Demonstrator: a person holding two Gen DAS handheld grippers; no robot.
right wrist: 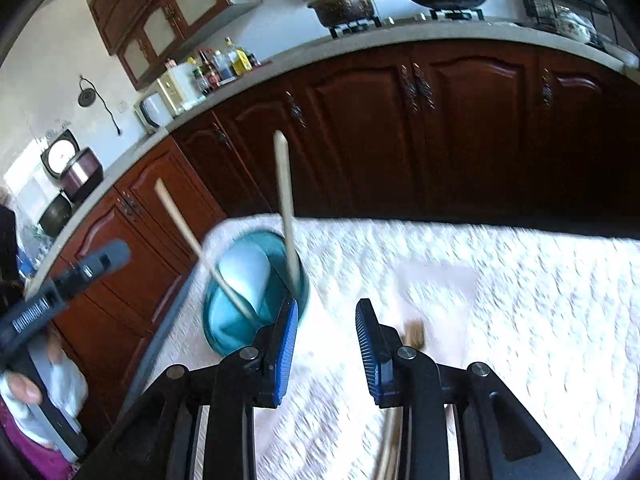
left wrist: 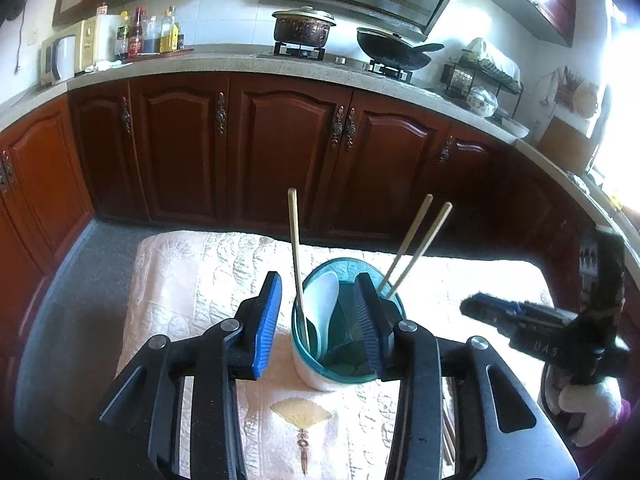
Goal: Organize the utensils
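Chopsticks and a spoon stand in a teal cup on the desk.

On the left, the left claw point(left wrist: 318, 312) is spread wide and holds nothing; it hangs just above the teal cup point(left wrist: 344, 360), with one blue pad point(left wrist: 266, 320) outside the cup and the other over its mouth. The cup stands on a pale cloth point(left wrist: 180, 300) that covers the desk. In the cup, one chopstick point(left wrist: 298, 264) stands nearly straight up, a white spoon point(left wrist: 326, 308) leans beside it, and two more chopsticks point(left wrist: 416, 246) tilt to the right. Farther right, the right claw point(right wrist: 326, 344) is also spread and holds nothing, just beside the cup over the cloth. More wooden sticks point(right wrist: 414, 332) lie by its right finger, too blurred to name.
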